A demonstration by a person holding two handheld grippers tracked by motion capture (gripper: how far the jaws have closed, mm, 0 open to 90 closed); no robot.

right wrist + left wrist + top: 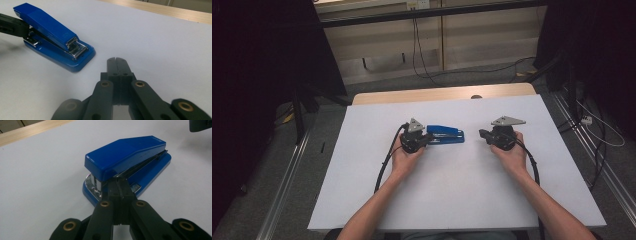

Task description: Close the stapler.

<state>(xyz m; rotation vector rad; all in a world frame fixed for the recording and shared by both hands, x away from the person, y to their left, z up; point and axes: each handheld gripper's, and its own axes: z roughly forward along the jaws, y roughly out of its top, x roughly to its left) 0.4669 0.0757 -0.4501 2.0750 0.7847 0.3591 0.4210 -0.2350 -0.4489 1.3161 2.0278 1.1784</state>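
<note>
Two hand-held grippers rest over a white table (462,190), with a blue stapler (446,134) lying near its middle. The left gripper (119,182) has its jaws pressed together, their tips at the stapler's side by the gap between top and base; whether they touch it is hard to tell. The right gripper (117,61), jaws likewise together and empty, sits near the stapler's metal front end.
</note>
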